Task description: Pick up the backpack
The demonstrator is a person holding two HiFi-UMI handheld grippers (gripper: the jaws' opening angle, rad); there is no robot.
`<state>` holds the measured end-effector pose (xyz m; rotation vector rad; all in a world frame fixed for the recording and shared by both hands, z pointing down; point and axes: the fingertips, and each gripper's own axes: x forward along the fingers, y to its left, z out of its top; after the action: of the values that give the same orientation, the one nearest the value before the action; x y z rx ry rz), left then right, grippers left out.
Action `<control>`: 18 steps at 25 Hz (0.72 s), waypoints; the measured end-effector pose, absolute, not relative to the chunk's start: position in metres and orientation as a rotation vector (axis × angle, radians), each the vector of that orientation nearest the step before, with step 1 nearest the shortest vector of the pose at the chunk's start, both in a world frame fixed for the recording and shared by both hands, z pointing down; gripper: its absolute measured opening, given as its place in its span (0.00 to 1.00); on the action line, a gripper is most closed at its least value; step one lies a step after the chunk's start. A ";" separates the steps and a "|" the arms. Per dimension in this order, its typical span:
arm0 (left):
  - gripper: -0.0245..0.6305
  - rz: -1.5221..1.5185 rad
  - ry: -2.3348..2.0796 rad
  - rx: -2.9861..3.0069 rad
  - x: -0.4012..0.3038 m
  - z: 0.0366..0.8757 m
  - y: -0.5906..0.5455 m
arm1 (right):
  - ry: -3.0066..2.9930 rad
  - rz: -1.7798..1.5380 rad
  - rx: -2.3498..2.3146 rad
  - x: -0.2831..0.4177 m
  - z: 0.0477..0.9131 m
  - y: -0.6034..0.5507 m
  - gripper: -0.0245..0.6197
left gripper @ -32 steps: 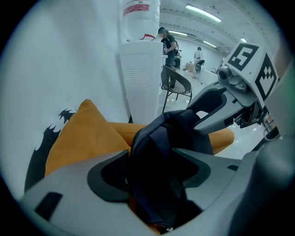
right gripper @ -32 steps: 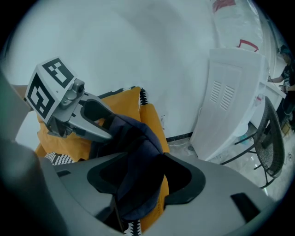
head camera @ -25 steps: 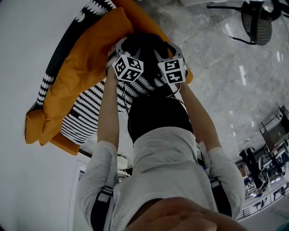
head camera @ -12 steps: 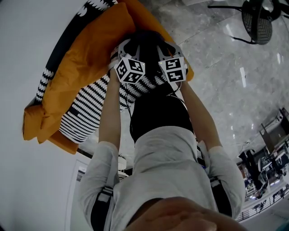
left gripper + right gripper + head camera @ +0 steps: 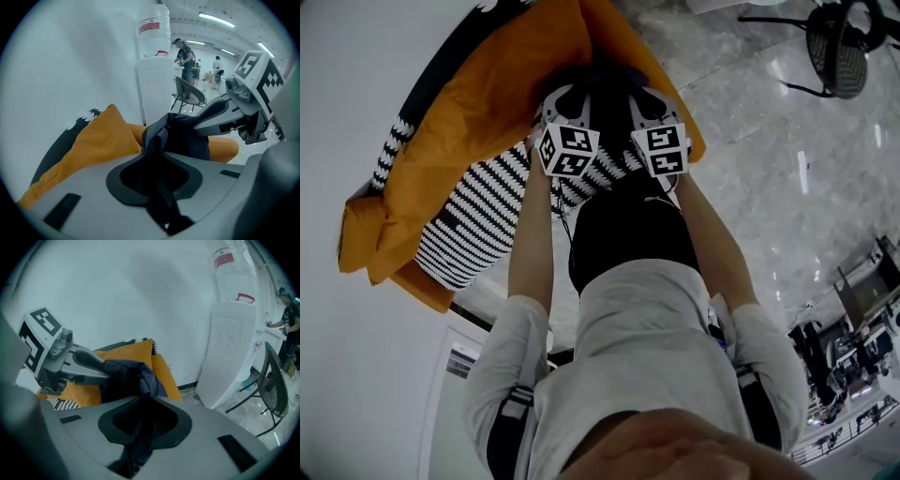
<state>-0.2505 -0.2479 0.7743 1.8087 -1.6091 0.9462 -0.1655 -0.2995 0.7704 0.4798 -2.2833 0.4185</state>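
Two grippers pinch the backpack (image 5: 133,373) at once, side by side near the top of the head view. The left gripper (image 5: 565,101) has its jaws drawn nearly together on a bunched fold of the dark fabric, and its own view shows the cloth running down through the narrow gap between them. The right gripper (image 5: 652,101) clamps a second fold of the same fabric in the same way. Both pairs of jaws have just been closing, with the fabric between them. Each gripper's tip shows in the other's view, pressed into the dark bundle from the opposite side.

The backpack sits between the two grippers over an orange cushion (image 5: 478,122), close to a white wall (image 5: 347,112); whether its underside touches the cushion cannot be told. A black-and-white striped cover (image 5: 478,225) lies just beside the cushion, under the person's left arm (image 5: 530,234). A white water dispenser (image 5: 229,352) with a bottle (image 5: 232,268) on top stands near the cushion, with a chair (image 5: 276,385) beside it on the pale polished floor (image 5: 769,169)
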 end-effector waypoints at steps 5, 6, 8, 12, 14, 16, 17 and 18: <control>0.16 0.900 -1.666 1.764 -0.248 0.764 -0.228 | -2.304 0.416 0.461 -0.166 0.752 -0.281 0.15; 0.16 0.879 -1.677 1.750 -0.248 0.762 -0.225 | -2.309 0.411 0.456 -0.166 0.749 -0.277 0.15; 0.16 0.829 -1.695 1.716 -0.247 0.757 -0.216 | -2.318 0.405 0.447 -0.165 0.742 -0.269 0.15; 0.16 0.762 -1.711 1.671 -0.246 0.751 -0.196 | -2.333 0.402 0.435 -0.163 0.733 -0.251 0.15; 0.16 0.743 -1.724 1.650 -0.247 0.749 -0.185 | -2.342 0.389 0.426 -0.162 0.730 -0.243 0.15; 0.16 0.729 -1.739 1.627 -0.247 0.747 -0.174 | -2.350 0.384 0.415 -0.162 0.727 -0.232 0.15; 0.16 0.723 -1.745 1.616 -0.247 0.746 -0.168 | -2.354 0.383 0.410 -0.161 0.725 -0.226 0.15; 0.16 0.716 -1.751 1.606 -0.247 0.746 -0.163 | -2.357 0.384 0.405 -0.161 0.723 -0.221 0.15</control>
<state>-0.2467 -0.1632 0.7461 1.6064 -1.7505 0.7165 -0.1611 -0.2208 0.7231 0.4052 -2.3568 0.3836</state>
